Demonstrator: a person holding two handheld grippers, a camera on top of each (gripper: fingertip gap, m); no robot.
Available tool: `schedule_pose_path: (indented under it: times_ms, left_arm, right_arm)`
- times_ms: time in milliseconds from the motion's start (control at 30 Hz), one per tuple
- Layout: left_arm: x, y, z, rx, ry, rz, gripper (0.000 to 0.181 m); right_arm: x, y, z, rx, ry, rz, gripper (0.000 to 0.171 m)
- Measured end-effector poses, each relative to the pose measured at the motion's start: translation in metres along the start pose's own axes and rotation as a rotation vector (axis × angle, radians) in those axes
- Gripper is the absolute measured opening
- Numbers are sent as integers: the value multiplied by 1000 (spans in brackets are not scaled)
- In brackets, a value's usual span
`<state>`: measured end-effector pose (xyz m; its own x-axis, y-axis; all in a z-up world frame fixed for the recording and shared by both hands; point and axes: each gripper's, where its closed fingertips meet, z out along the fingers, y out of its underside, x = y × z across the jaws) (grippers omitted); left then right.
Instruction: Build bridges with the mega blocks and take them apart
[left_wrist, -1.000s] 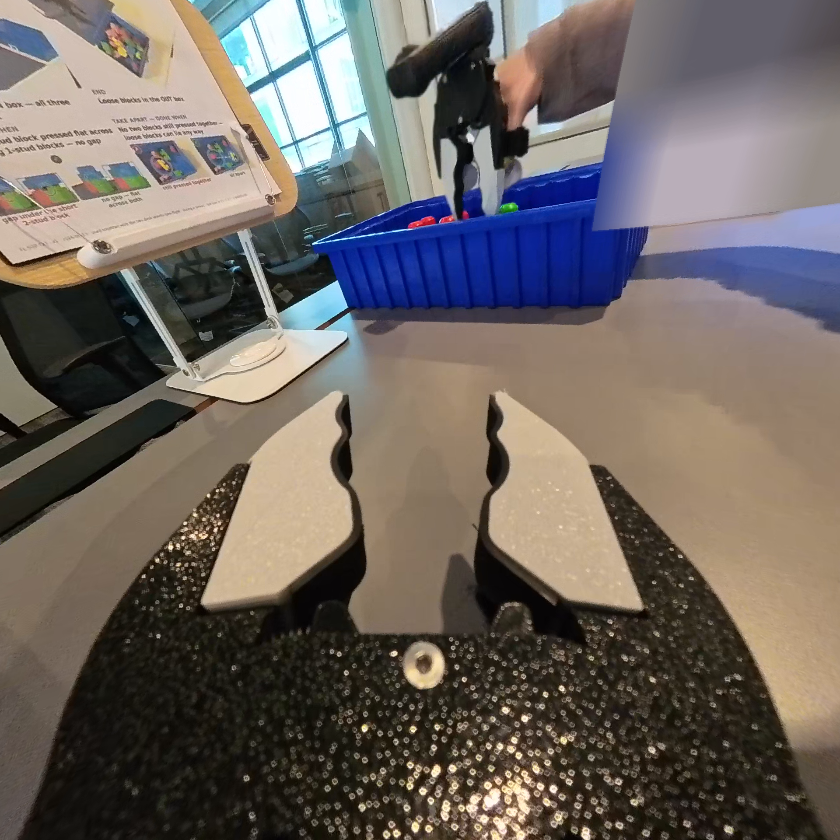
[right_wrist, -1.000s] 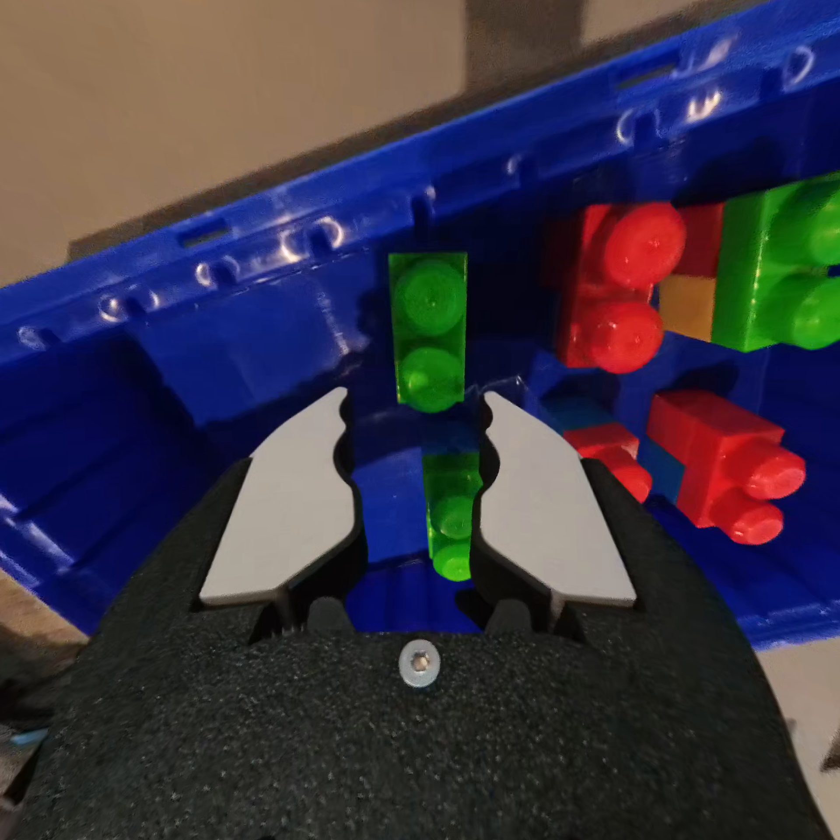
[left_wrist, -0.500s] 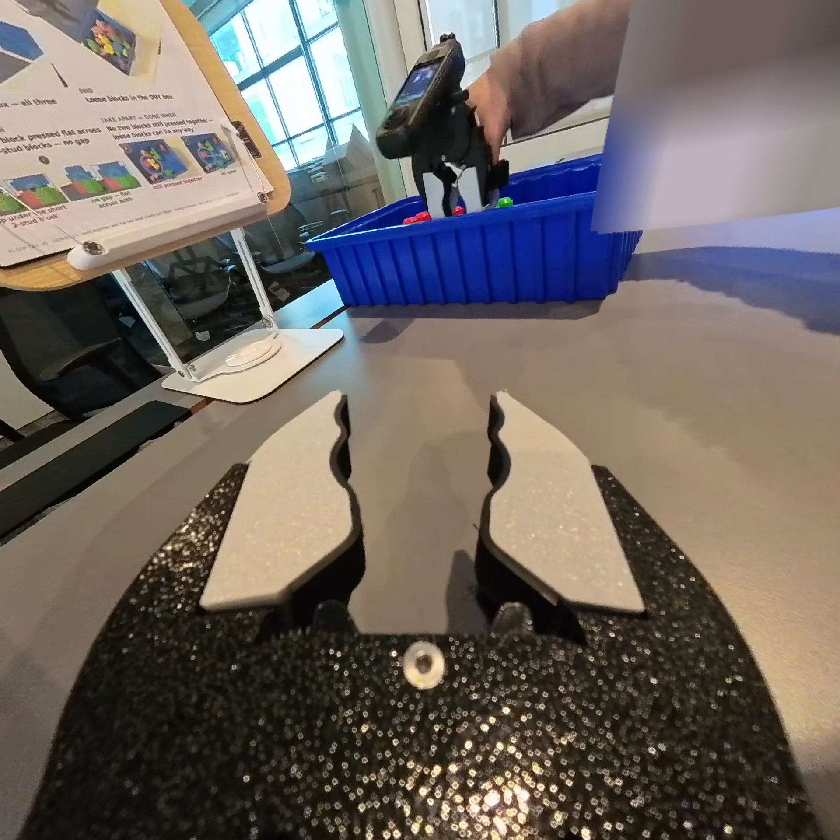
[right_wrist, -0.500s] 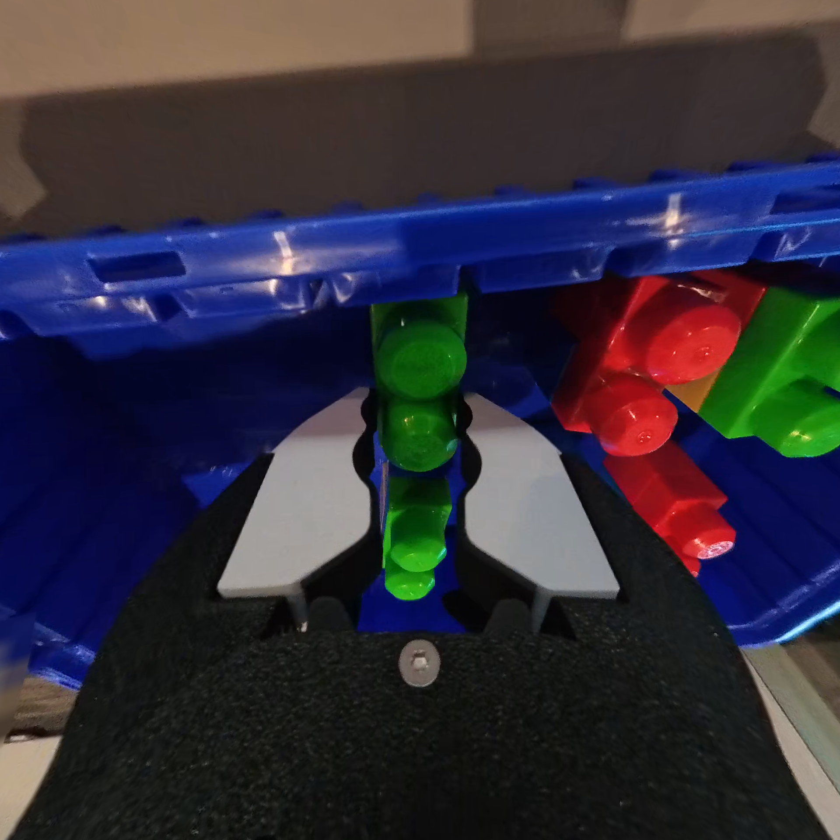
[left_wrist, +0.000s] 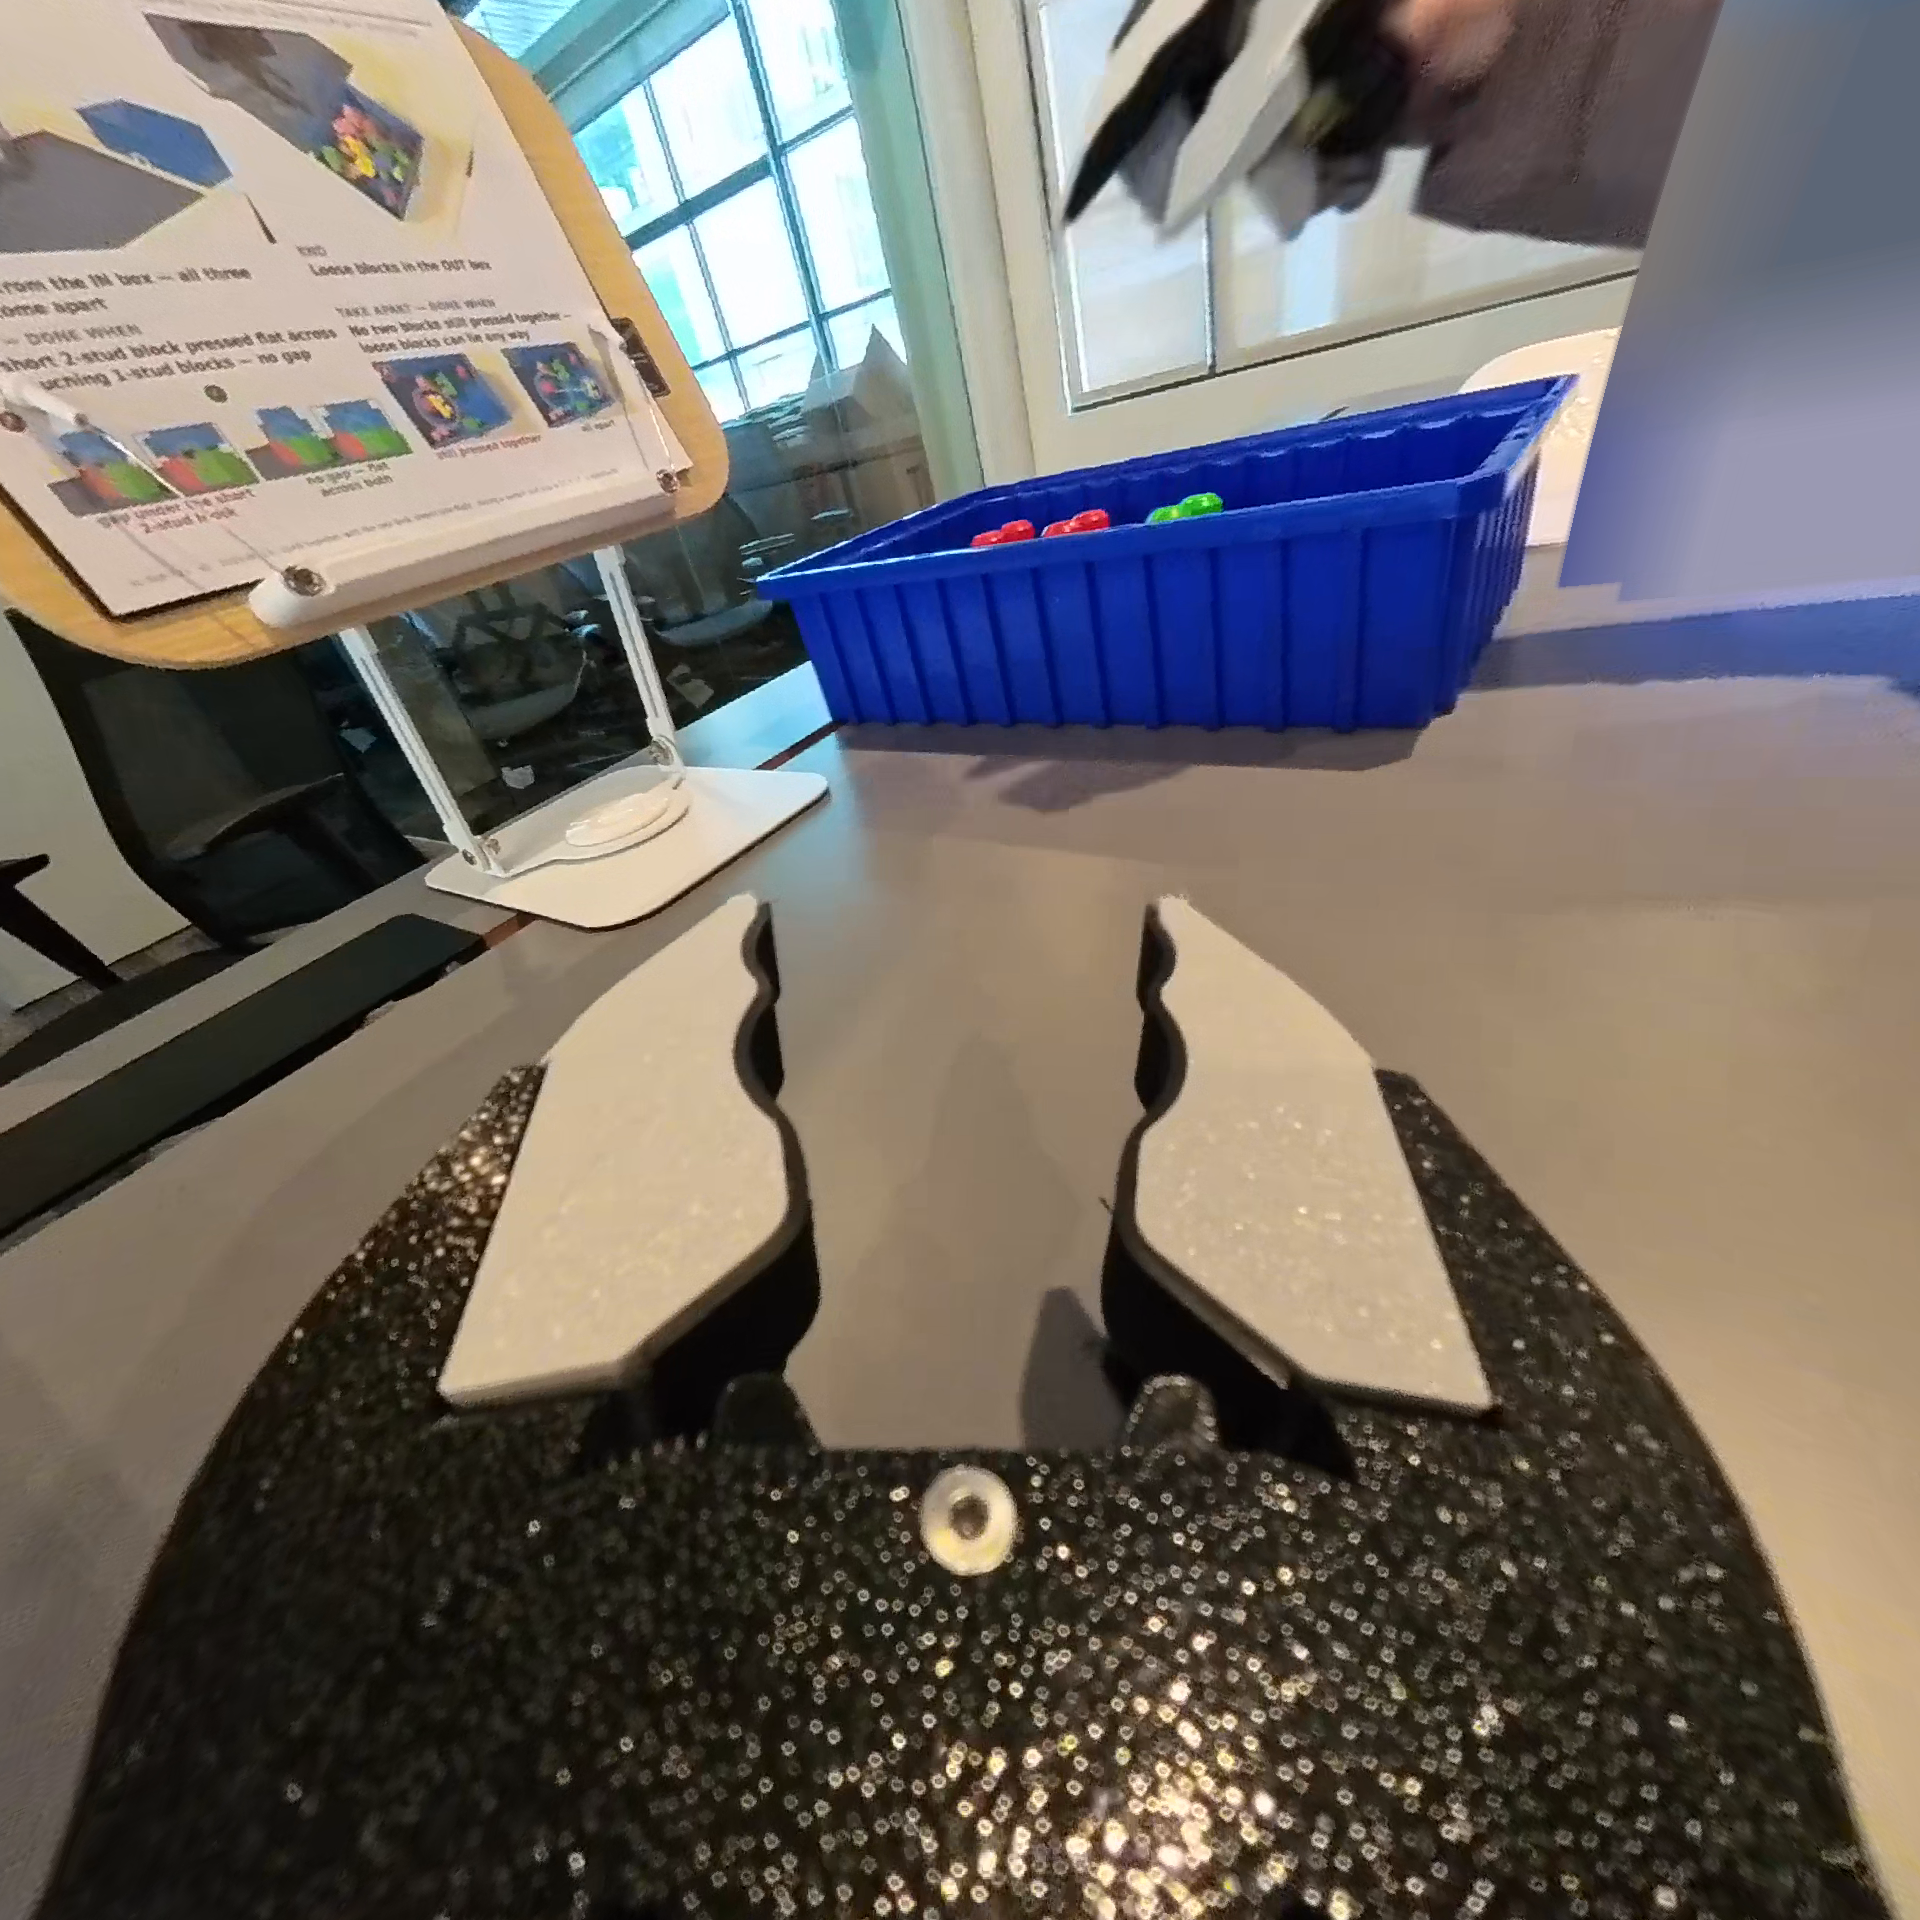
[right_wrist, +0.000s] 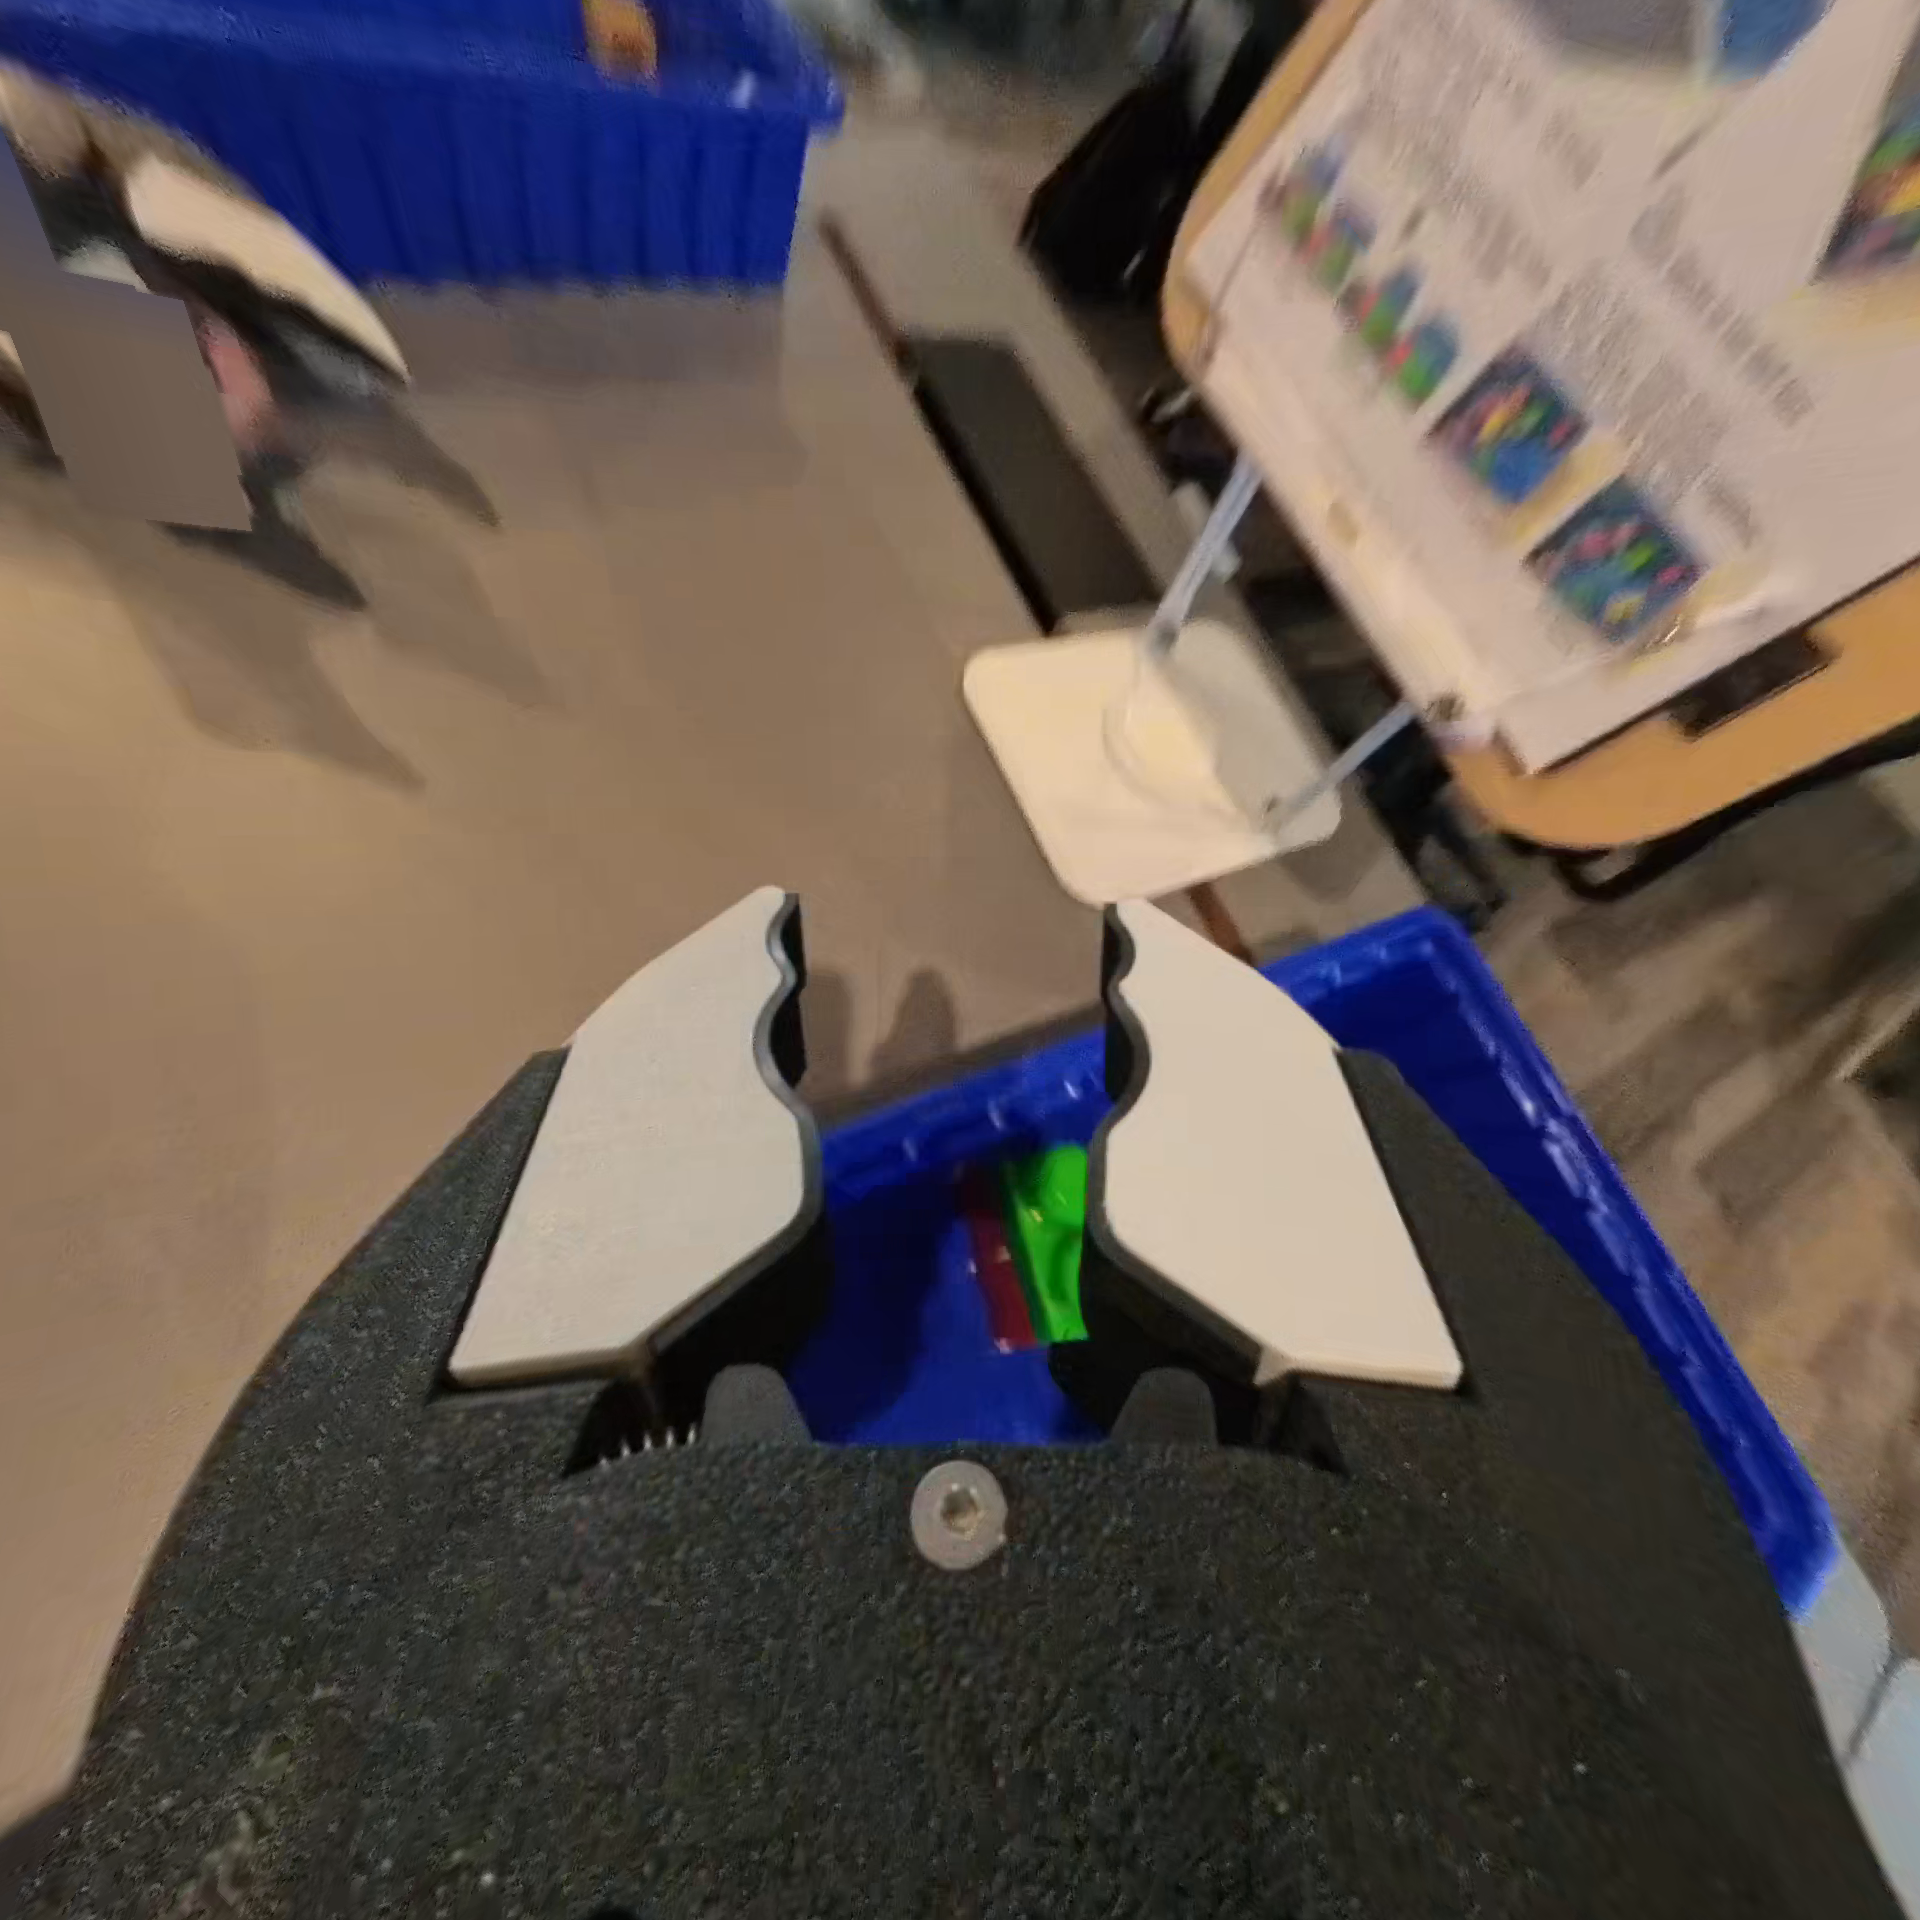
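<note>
While no bridge is showing anywhere on the grey surface (left_wrist: 1455, 935), the task is looking barely started: no block is lying out on it, so the building and all the taking apart are, by this reading, yet to come.

The blue bin (left_wrist: 1143, 634) is sitting at the far side of the surface, to the right of the instruction board (left_wrist: 312, 312) on its stand. Red blocks (left_wrist: 1039, 528) and green studs (left_wrist: 1184, 509) are poking just above its rim. A second blue bin (right_wrist: 416, 135) is showing far off in the right wrist view, too blurred to tell its contents.

The left gripper (left_wrist: 956, 935) is hovering low over the bare surface, its fingers spread wide and holding nothing. The right gripper (right_wrist: 945, 935) is hanging over the first bin's near corner, its fingers also parted, with nothing clamped between them. Through that gap a green block (right_wrist: 1055, 1236) is lying in the bin, seemingly loose, beside a dark red piece (right_wrist: 987, 1247).
</note>
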<state>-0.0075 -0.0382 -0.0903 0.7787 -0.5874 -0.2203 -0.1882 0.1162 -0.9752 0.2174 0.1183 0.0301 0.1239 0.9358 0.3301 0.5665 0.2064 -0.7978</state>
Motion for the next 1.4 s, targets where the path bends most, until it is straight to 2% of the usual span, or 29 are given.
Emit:
schedule_pose_path:
  times_ms: [100, 167, 233, 333, 467, 567, 667, 733, 933, 1267, 1400]
  left_arm:
    - [-6, 2, 0, -12, -52, 2, 66]
    - [-16, -1, -2, -7, -131, 18, 68]
    - [-22, -5, -6, 5, -192, 42, 68]
    - [-24, -9, -9, 15, -229, 72, 68]
    - [-23, -9, -10, 14, -246, 98, 67]
    - [-24, -6, -10, 5, -254, 97, 66]
    - [-24, -6, -10, 8, -254, 94, 66]
    - [-23, -6, -10, 9, -257, 105, 65]
    - [-25, -5, -10, -14, -296, 181, 63]
    - [-22, -15, -15, 12, -333, 186, 57]
    - [-18, -47, -29, 52, -401, 134, 53]
  right_arm:
    - [-23, -28, -3, 148, 254, 120, 43]
    - [-53, -50, 0, 315, 277, 174, 40]
    - [-73, -58, 12, 406, 307, 224, 39]
    - [-88, -47, 49, 437, 361, 268, 48]
    - [-109, -37, 97, 556, 338, 379, 55]
    - [-117, -27, 121, 576, 375, 357, 59]
    - [-136, -23, 134, 575, 356, 221, 64]
    - [-139, -20, 138, 559, 406, 136, 66]
    - [-149, -30, 135, 582, 403, 51, 64]
    - [-142, -22, 139, 581, 361, 131, 62]
    - [-138, -20, 138, 585, 361, 162, 60]
